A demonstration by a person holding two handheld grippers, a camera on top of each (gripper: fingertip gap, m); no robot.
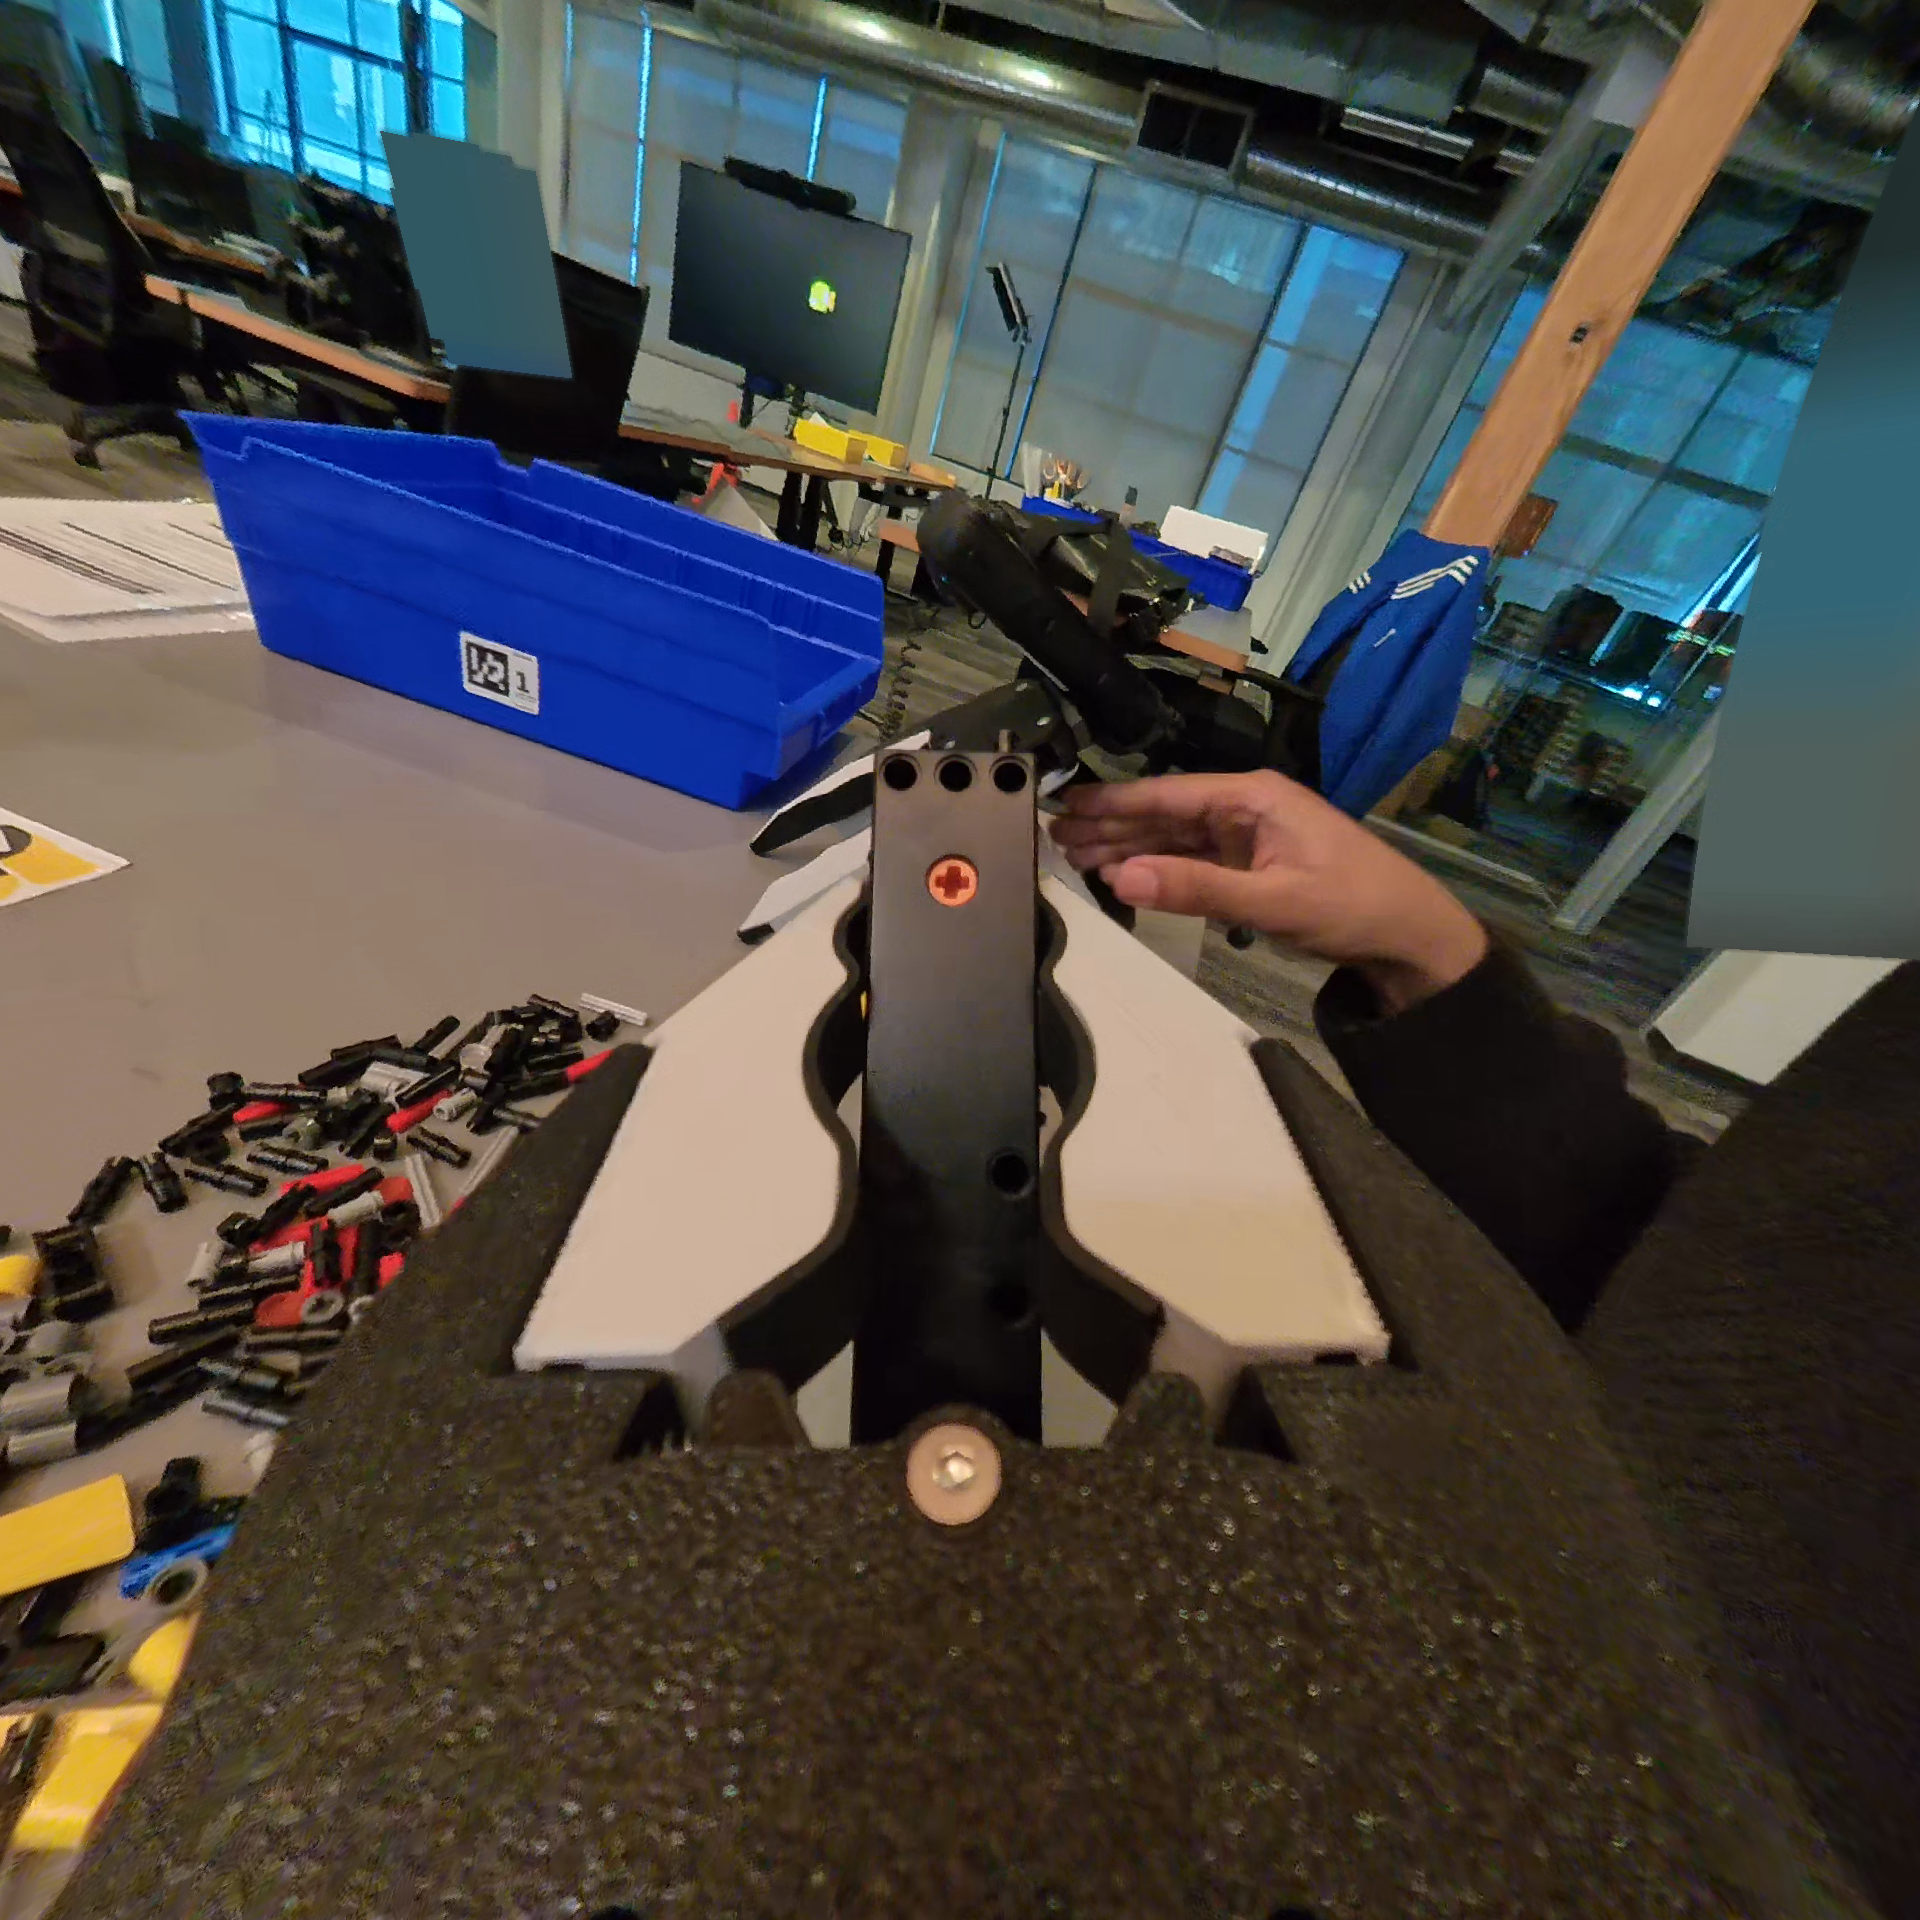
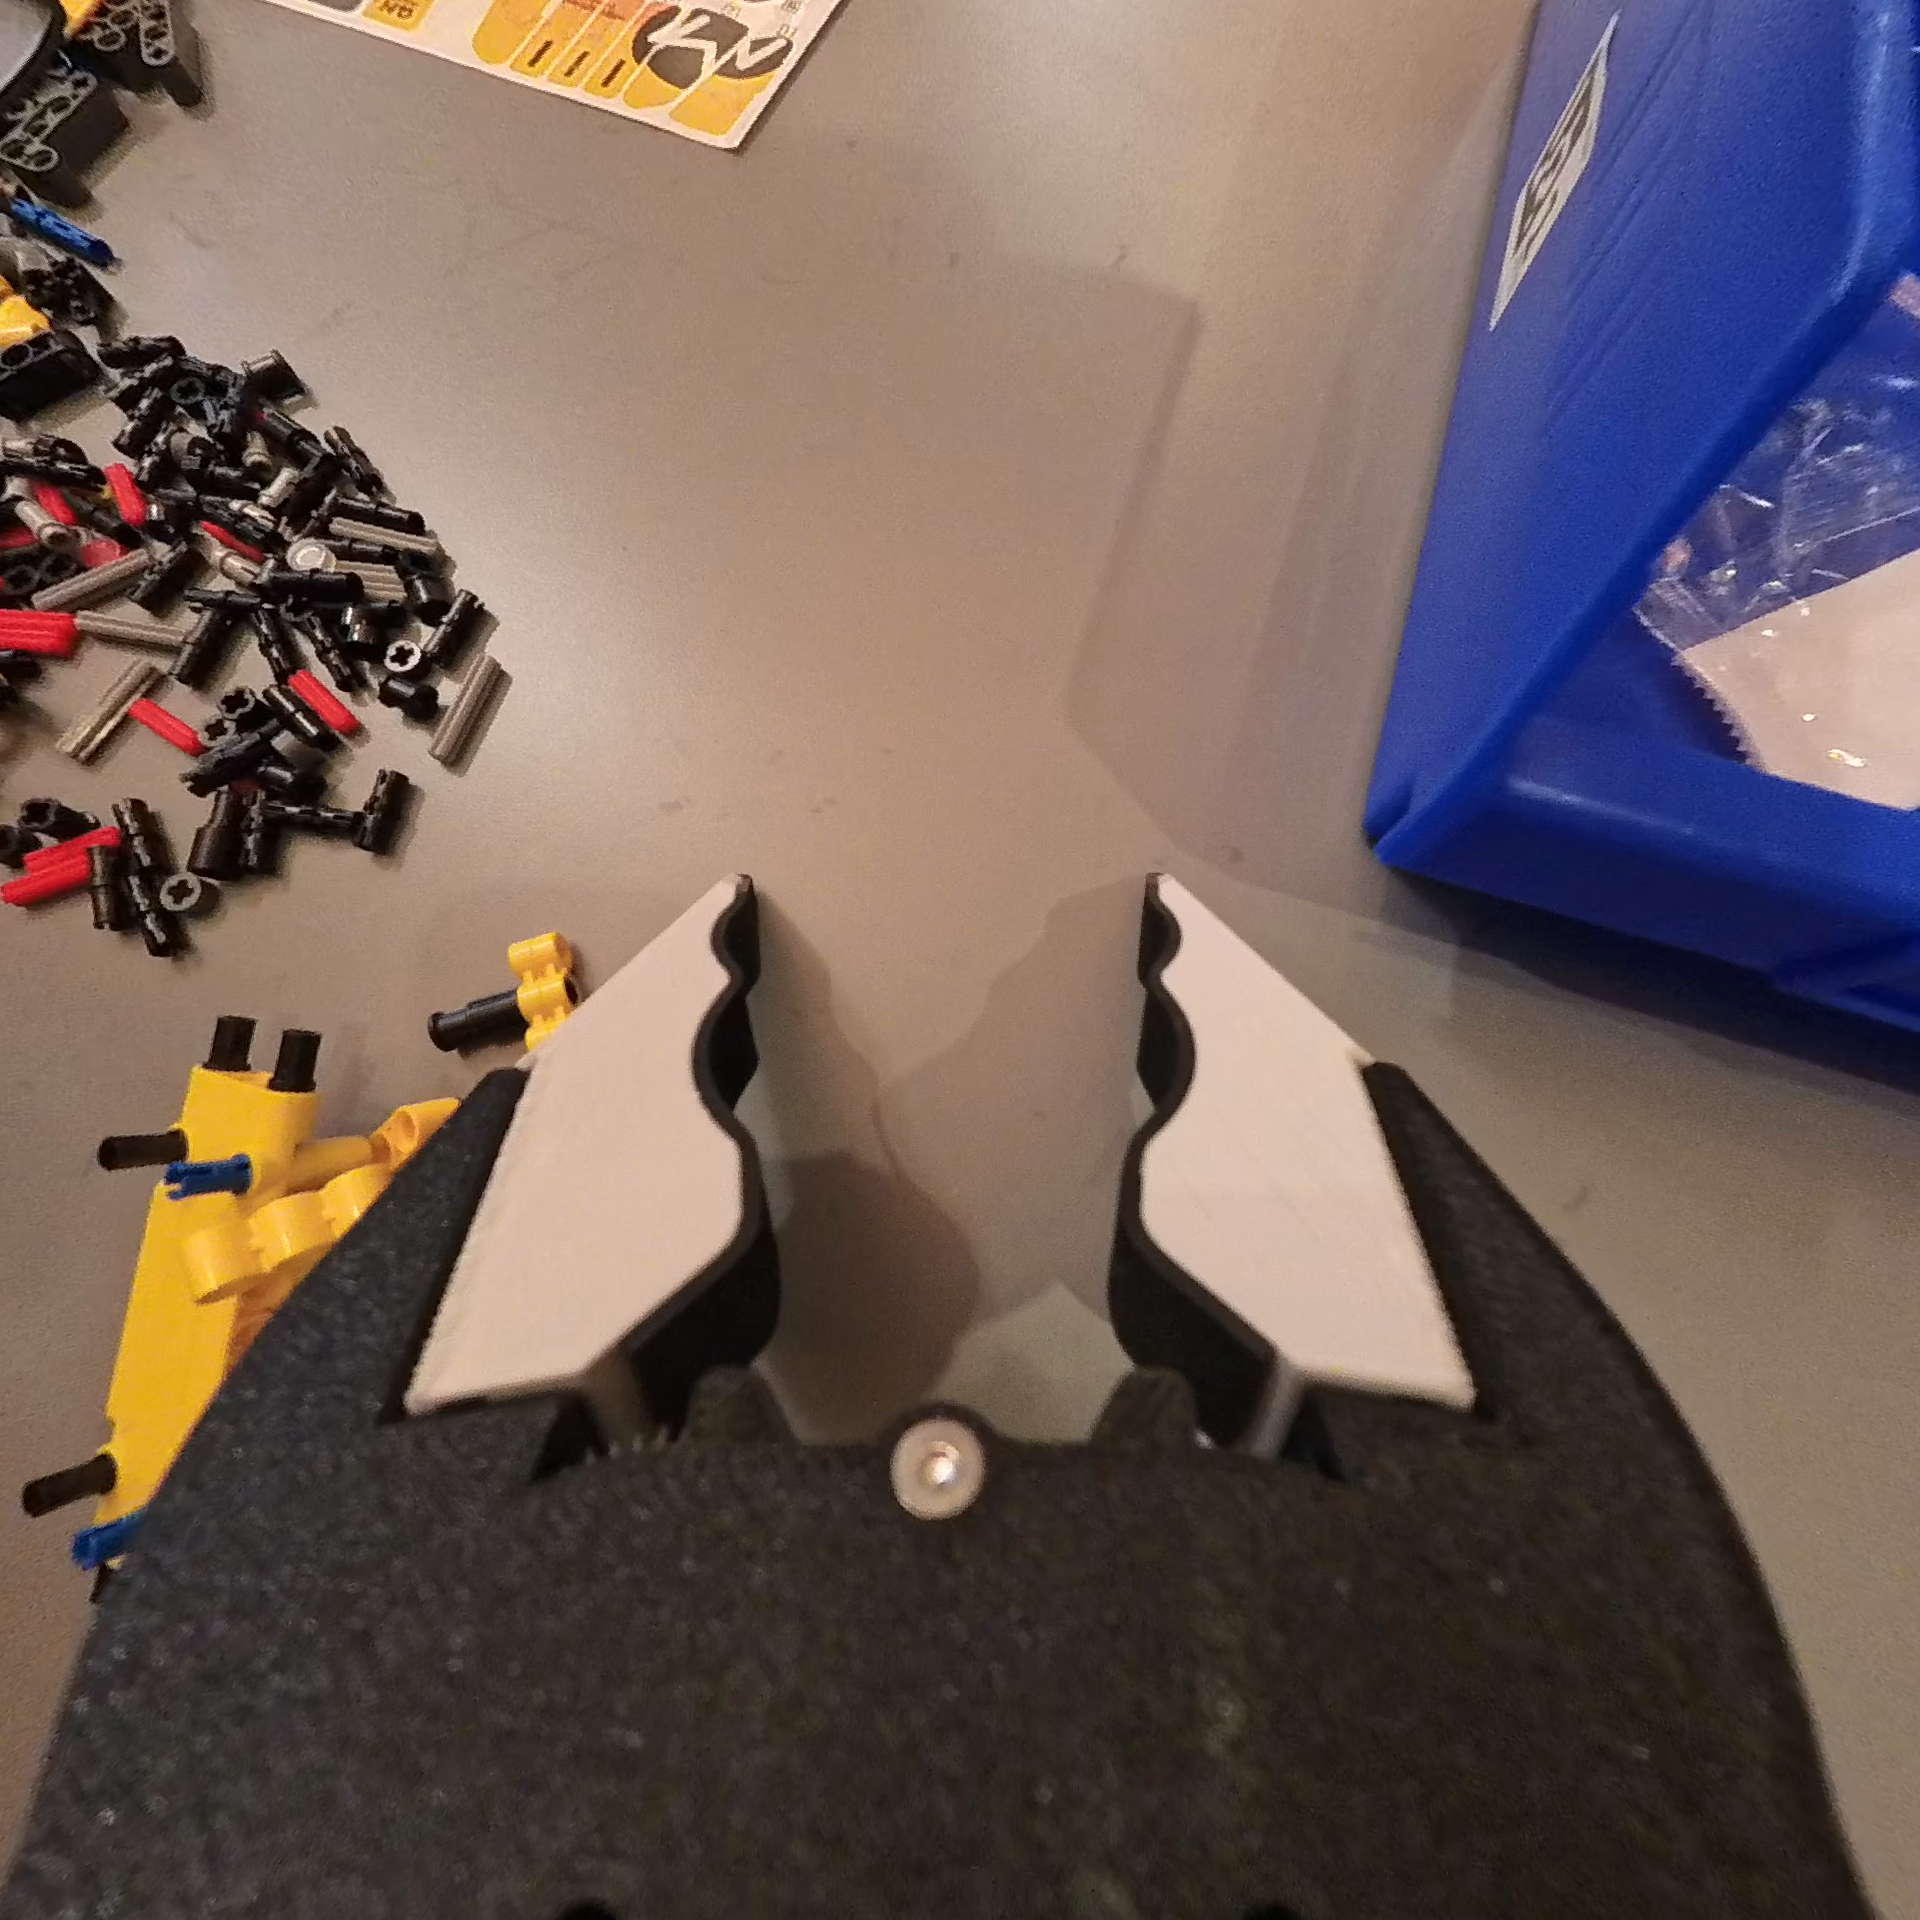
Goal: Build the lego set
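Observation:
My left gripper (image 1: 951,935) is shut on a long black beam (image 1: 951,1091) with round holes, which stands up between its white fingers (image 1: 727,1143). An orange cross-shaped pin (image 1: 951,881) sits in the beam near its top. A person's hand (image 1: 1247,862) is open just right of the beam's tip. The other gripper (image 1: 810,831) shows beyond the beam, partly hidden. My right gripper (image 2: 945,894) is open and empty, just above the grey table (image 2: 935,468). A yellow connector with a black pin (image 2: 520,997) lies by its left finger.
A pile of small black, red and grey pins (image 2: 239,623) lies left, also in the left wrist view (image 1: 312,1174). Yellow parts (image 2: 239,1226) lie below it. A blue bin (image 2: 1621,520) with a clear bag (image 2: 1818,623) stands right, also seen in the left view (image 1: 540,582). A sticker sheet (image 2: 644,52) lies far.

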